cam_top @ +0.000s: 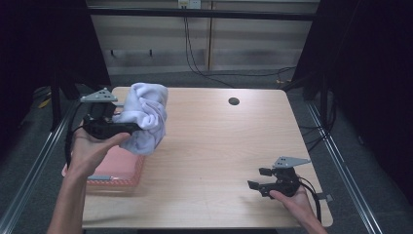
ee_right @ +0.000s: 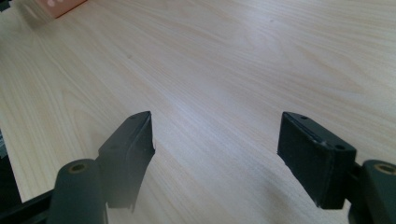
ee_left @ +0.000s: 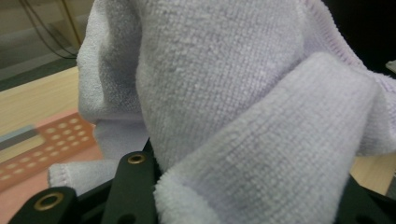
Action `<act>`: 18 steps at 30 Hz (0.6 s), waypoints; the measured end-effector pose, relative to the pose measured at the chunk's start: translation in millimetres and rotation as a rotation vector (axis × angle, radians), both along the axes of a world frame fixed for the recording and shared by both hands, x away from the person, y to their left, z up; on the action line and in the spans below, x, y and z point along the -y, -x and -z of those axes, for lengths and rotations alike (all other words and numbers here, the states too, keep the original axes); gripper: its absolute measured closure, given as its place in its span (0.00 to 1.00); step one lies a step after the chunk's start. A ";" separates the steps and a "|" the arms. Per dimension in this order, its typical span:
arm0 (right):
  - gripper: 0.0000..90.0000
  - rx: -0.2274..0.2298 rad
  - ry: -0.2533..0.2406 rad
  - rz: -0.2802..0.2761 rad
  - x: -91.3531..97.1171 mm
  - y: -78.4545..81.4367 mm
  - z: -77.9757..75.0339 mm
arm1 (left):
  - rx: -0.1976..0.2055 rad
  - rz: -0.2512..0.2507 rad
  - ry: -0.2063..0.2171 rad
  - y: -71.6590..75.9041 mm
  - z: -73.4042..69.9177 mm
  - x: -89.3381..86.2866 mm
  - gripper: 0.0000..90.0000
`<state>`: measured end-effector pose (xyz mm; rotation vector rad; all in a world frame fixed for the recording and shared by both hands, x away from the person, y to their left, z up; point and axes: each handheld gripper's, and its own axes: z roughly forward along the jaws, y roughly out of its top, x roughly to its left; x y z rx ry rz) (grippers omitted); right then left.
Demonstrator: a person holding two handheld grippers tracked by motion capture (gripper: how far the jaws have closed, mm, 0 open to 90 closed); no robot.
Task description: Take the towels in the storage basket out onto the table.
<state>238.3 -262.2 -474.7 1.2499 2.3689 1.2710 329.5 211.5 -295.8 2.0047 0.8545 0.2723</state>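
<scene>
A bunched white towel (cam_top: 146, 117) hangs over the table's left side, above the far end of a pink perforated basket (cam_top: 122, 168). My left gripper (cam_top: 135, 127) is shut on the towel, with its jaws buried in the folds. In the left gripper view the towel (ee_left: 224, 84) drapes over the left gripper (ee_left: 247, 196), and the pink basket (ee_left: 56, 140) lies below at the left. My right gripper (cam_top: 258, 178) rests low at the near right of the table, open with nothing between its fingers. In the right gripper view the right gripper (ee_right: 217, 135) has only bare wood between its jaws.
The wooden table (cam_top: 219, 146) has a round cable hole (cam_top: 234, 101) near its far edge. A corner of the pink basket (ee_right: 60, 5) shows at the top left of the right gripper view. Dark curtains stand on both sides and cables (cam_top: 195, 63) hang behind the table.
</scene>
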 end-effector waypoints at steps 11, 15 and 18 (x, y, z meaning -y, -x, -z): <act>0.29 0.015 -0.008 0.017 4.3 -0.6 -1.6 | -0.045 0.059 -0.009 -5.0 26.8 45.2 0.61; 0.29 0.015 -0.006 0.017 4.5 -0.9 -1.4 | -0.051 0.097 0.006 -4.6 33.6 62.2 0.61; 0.29 0.013 -0.006 0.020 4.8 -0.9 -1.5 | -0.061 0.115 0.014 -4.7 38.1 73.1 0.61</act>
